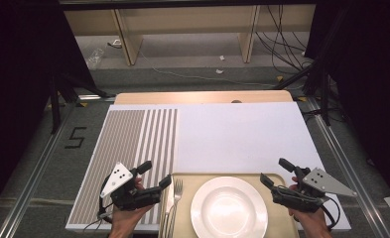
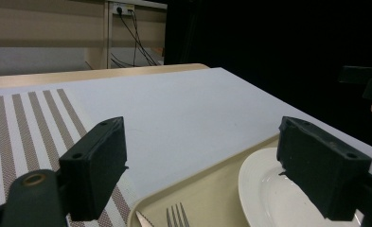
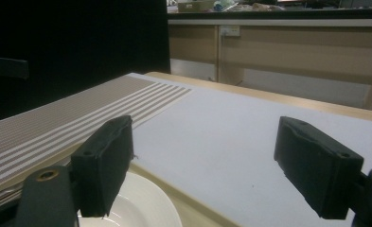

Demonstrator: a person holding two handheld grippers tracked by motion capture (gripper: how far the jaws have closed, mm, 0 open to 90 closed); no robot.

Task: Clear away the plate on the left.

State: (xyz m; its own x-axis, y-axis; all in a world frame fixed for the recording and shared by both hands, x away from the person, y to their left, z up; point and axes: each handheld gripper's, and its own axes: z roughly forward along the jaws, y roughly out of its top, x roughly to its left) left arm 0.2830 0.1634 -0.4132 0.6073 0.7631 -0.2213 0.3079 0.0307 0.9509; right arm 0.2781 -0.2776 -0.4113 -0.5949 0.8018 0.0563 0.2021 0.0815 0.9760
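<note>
Left gripper and right gripper, jaws apart and holding nothing, flank a white plate on a beige tray. A fork lies just left of the plate, beside a striped placemat.

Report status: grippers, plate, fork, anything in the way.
Left gripper open, empty, above the fork. Right gripper open, empty, beside the plate. Plate and fork on the tray, untouched. Nothing in the way.

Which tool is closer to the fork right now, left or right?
Left. The left tool is open just beside the fork at the tray's left edge, while the right tool is open across the white plate.
</note>
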